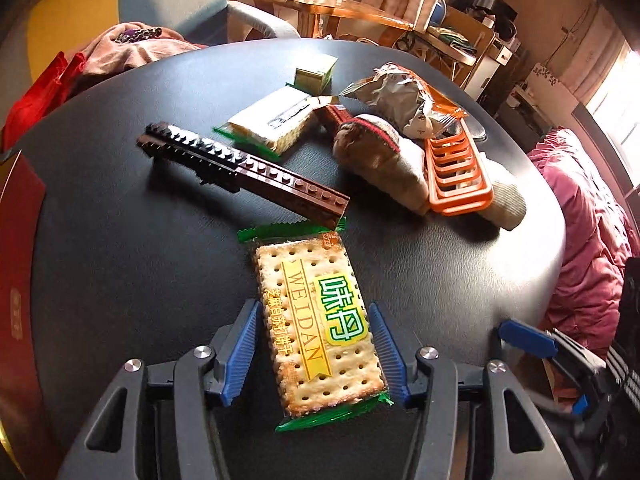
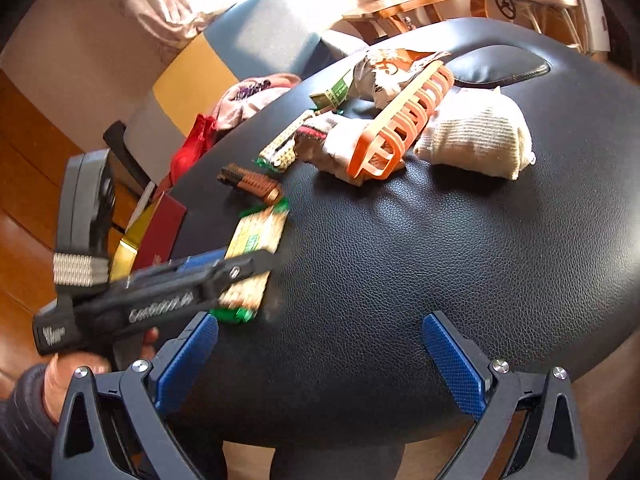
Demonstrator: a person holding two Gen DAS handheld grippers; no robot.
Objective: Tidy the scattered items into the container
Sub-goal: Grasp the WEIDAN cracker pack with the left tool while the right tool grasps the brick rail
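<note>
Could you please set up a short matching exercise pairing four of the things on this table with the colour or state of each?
Things:
1. cracker packet
2. brick bar
3. slatted rack
4. right gripper

Descriptions:
A. orange, leaning on the socks
B. open, holding nothing
C. between the pads of the left gripper
D. dark brown and black, studded

Pairs: 1-C, 2-D, 3-A, 4-B
</note>
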